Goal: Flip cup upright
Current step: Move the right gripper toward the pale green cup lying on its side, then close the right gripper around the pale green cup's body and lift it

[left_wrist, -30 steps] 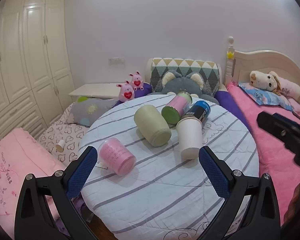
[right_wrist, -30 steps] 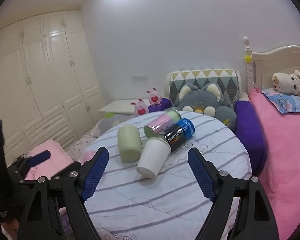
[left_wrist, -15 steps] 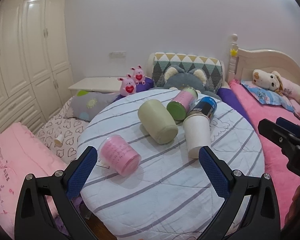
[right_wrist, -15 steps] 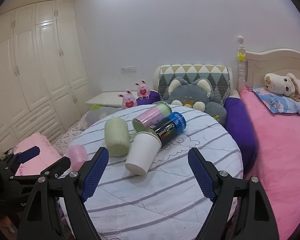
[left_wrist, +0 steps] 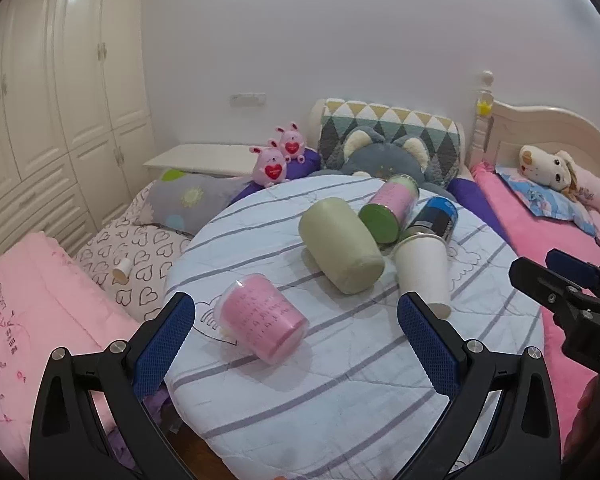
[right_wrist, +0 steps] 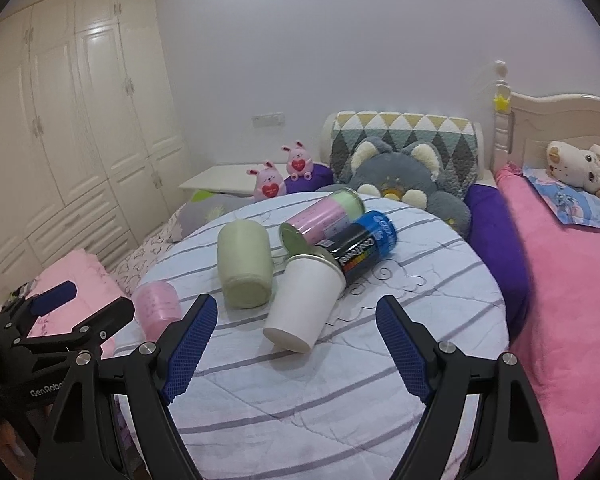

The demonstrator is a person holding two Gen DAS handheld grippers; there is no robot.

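Several cups lie on their sides on a round table with a striped cloth [left_wrist: 339,400]. A pink cup [left_wrist: 262,322] lies nearest my left gripper [left_wrist: 296,336], which is open and empty just short of it. A white paper cup [right_wrist: 303,304] lies just ahead of my open, empty right gripper [right_wrist: 296,344]; it also shows in the left wrist view [left_wrist: 421,270]. A pale green cup [left_wrist: 341,244], a pink-and-green can [left_wrist: 387,210] and a blue-and-black can [left_wrist: 433,218] lie behind. The pink cup shows in the right wrist view [right_wrist: 158,308].
A bed with pink bedding [right_wrist: 571,280] lies to the right, with a grey plush cushion [right_wrist: 403,176] behind the table. A pink quilt [left_wrist: 32,300] and heart-print bedding [left_wrist: 140,252] lie left. White wardrobes [left_wrist: 52,100] line the left wall.
Both grippers have moved closer to the table; the cups look larger and nearer. The view has shifted slightly left. Nothing on the table has moved.
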